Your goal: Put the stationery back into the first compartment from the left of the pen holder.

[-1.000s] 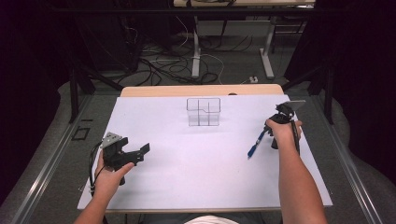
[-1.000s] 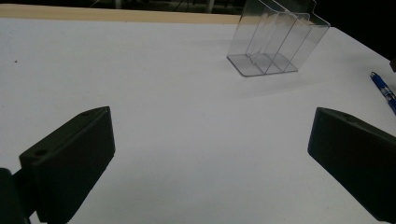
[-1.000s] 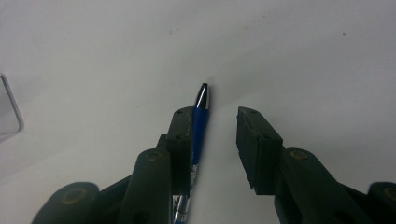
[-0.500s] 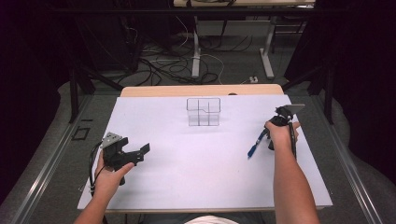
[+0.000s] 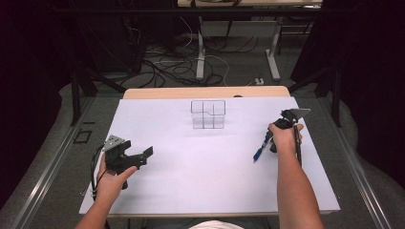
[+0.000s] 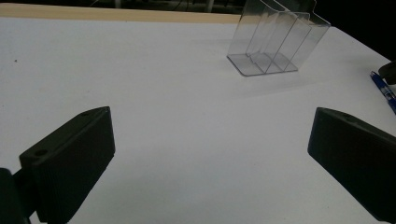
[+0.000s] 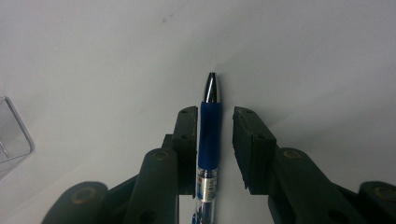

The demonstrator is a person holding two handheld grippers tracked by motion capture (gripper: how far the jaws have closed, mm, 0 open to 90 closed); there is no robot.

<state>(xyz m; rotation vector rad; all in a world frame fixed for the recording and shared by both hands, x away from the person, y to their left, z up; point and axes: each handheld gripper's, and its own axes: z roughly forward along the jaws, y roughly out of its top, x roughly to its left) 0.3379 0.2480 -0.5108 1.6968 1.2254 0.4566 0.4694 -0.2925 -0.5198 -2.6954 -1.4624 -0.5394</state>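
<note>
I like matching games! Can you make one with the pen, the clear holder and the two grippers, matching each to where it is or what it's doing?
Things:
1. pen
2. clear holder
3. left gripper
4. right gripper

Descriptions:
A. jaws wide apart, nothing between them
B. blue, lying between two jaws
C. jaws narrowed around the pen, a gap on one side
D. standing near the table's far edge

Pairs: 1-B, 2-D, 3-A, 4-C

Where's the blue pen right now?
In the high view the blue pen lies on the right side of the white table, between the jaws of the right tool, nearer the person than the clear organizer.
</note>
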